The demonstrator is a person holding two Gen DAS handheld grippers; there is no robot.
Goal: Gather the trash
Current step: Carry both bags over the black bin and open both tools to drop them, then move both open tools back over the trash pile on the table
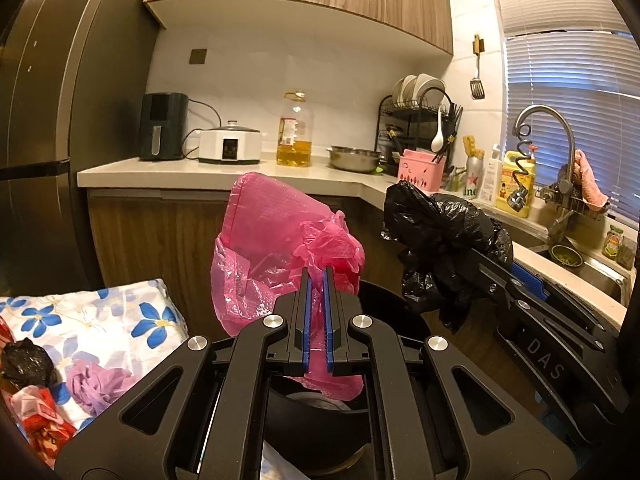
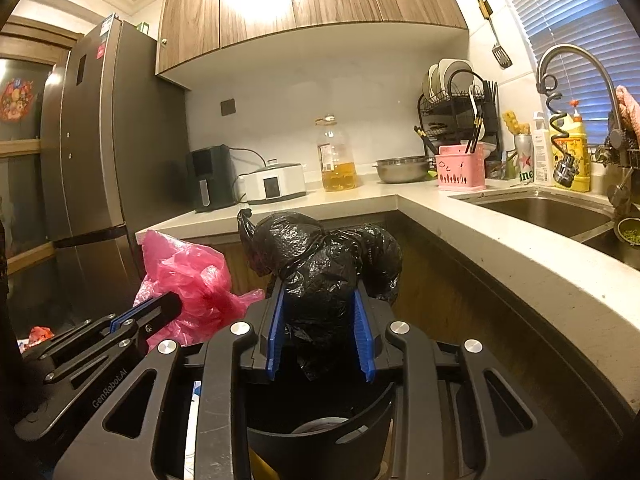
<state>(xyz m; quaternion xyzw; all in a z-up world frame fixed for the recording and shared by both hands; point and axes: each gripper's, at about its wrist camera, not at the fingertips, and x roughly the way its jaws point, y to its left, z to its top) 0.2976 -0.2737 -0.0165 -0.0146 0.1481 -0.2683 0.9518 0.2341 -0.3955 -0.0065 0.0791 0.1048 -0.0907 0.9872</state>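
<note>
My left gripper (image 1: 317,276) is shut on a crumpled pink plastic bag (image 1: 264,248) and holds it up over a black bin (image 1: 384,300). My right gripper (image 2: 320,300) is shut on a knotted black plastic bag (image 2: 324,264), held above the same black bin (image 2: 320,436). In the left wrist view the black bag (image 1: 444,236) and right gripper show to the right. In the right wrist view the pink bag (image 2: 188,280) and left gripper show to the left.
A floral cloth (image 1: 100,320) at lower left carries a purple bag (image 1: 92,388), a small black bag (image 1: 24,364) and red wrappers (image 1: 40,420). The L-shaped counter (image 2: 480,240) holds an oil bottle (image 1: 295,130), a cooker, a dish rack and a sink (image 2: 548,210). A fridge (image 2: 100,140) stands left.
</note>
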